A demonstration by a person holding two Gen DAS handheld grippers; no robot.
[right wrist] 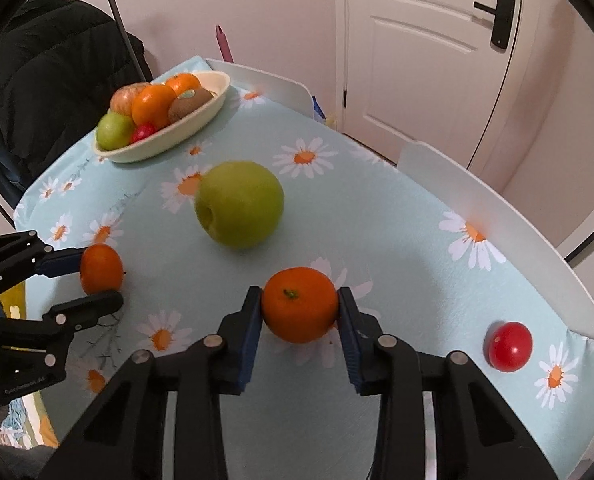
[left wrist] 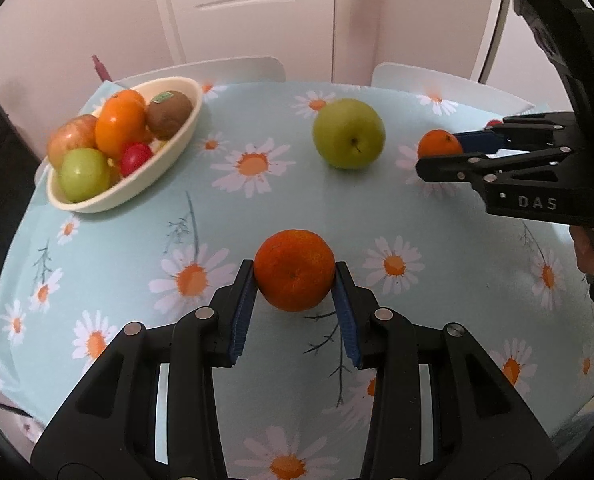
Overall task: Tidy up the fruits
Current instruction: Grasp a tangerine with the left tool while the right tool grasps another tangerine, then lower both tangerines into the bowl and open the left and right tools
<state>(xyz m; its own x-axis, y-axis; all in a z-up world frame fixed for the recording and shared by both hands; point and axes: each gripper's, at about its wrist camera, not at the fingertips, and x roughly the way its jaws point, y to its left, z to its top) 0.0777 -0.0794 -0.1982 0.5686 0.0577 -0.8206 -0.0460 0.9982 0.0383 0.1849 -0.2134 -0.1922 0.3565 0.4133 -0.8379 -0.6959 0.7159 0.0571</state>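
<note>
Left tongs (left wrist: 295, 280) clamped on one orange (left wrist: 294, 270), right tongs (right wrist: 300, 307) on another orange (right wrist: 300, 304).

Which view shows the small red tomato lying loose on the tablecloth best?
The right wrist view: the small red tomato lies whole and unobstructed near the table's edge. In the left wrist view only a red sliver peeks out behind the right tool.

a: where's the bowl (left wrist: 97, 204)?
b: far corner of the table (left wrist: 297, 208), eleven o'clock, fruit piled in it.
a: the apple (left wrist: 349, 134)?
b: one o'clock, on the cloth.
a: the tangerine (left wrist: 295, 270)?
b: nearest, dead centre, another tangerine (left wrist: 437, 142) at two o'clock.
</note>
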